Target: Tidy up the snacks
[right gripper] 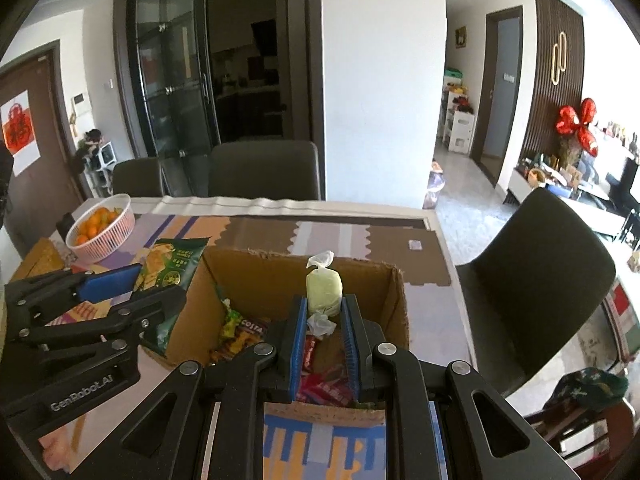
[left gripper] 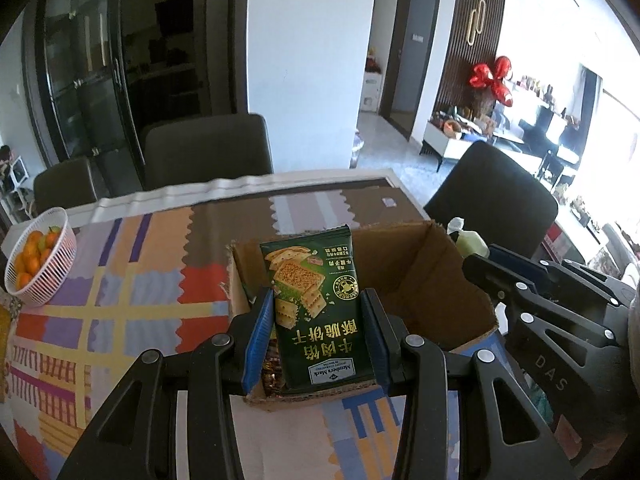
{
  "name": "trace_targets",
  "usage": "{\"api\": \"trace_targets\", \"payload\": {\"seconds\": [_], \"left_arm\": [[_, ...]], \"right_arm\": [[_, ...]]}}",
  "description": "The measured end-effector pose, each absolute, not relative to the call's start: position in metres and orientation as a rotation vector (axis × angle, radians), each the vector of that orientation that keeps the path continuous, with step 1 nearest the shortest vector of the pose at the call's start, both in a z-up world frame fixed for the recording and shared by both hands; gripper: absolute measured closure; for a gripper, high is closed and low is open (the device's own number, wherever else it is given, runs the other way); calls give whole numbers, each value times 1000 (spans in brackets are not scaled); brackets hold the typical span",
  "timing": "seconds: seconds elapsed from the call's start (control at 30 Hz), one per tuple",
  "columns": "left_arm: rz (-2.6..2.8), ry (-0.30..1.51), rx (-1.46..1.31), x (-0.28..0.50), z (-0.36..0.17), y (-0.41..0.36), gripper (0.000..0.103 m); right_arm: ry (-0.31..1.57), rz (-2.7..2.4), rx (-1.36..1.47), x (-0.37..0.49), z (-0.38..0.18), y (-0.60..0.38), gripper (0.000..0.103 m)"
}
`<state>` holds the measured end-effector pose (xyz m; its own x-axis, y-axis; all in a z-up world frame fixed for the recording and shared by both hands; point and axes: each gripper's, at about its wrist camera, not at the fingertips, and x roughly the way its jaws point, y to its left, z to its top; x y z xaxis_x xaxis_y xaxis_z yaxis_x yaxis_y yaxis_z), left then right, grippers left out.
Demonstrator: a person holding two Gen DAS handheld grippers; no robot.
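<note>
1. The left gripper (left gripper: 318, 336) holds a green cracker bag (left gripper: 316, 312) between its two blue pads (left gripper: 260, 340); the pads press on both side edges of the bag.
2. The bag stands upright, with its print upside down, over the left part of an open cardboard box (left gripper: 432, 280). Its lower end is at the near wall of the box, just behind the fingers.
3. Below the left pad, inside the box, some other snack packets (left gripper: 272, 372) are visible, but they are too dark to name.
4. The right gripper (right gripper: 324, 320) holds a small pale yellow candy in clear wrapper (right gripper: 324, 290). The fingers are narrow, and the candy sticks up beyond the fingertips.
5. This candy is above the inside of the box (right gripper: 280, 276). Under the right fingers lie red packets (right gripper: 324, 390), and to their left a yellow-green packet (right gripper: 230, 322) and an orange packet (right gripper: 240, 340).
6. The box rests on a table with a colourful cloth (left gripper: 132, 288).
7. Far left of the fingers, a white basket of oranges (right gripper: 102, 232) stands on the table.
8. Dark chairs (right gripper: 264, 170) stand behind the table.
</note>
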<state>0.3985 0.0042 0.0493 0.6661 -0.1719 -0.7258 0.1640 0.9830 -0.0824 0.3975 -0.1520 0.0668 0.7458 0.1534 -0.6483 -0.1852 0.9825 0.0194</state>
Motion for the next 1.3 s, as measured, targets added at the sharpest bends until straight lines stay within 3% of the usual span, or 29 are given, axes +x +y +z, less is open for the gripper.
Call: {"api": "trace_targets", "payload": {"seconds": [0.17, 0.2, 0.27, 0.37, 0.43, 0.63, 1.07, 1.3], "left_arm": [[-161, 836, -1, 406, 44, 5, 57], [-158, 833, 5, 404, 44, 4, 54], [-148, 821, 16, 399, 46, 4, 51], [-130, 798, 35, 387, 48, 4, 45], [-117, 776, 39, 378, 51, 5, 44], [-63, 712, 44, 340, 59, 10, 35], [-14, 586, 43, 255, 69, 15, 13], [0, 549, 50, 216, 68, 15, 7]], "right_arm": [[754, 181, -21, 410, 56, -156, 81], [765, 178, -17, 411, 54, -157, 71], [767, 169, -17, 408, 52, -159, 62], [758, 157, -30, 401, 52, -160, 60], [752, 162, -24, 394, 54, -161, 50], [698, 143, -22, 367, 62, -166, 38], [575, 115, -26, 287, 73, -176, 22], [527, 81, -17, 250, 78, -181, 15]]}}
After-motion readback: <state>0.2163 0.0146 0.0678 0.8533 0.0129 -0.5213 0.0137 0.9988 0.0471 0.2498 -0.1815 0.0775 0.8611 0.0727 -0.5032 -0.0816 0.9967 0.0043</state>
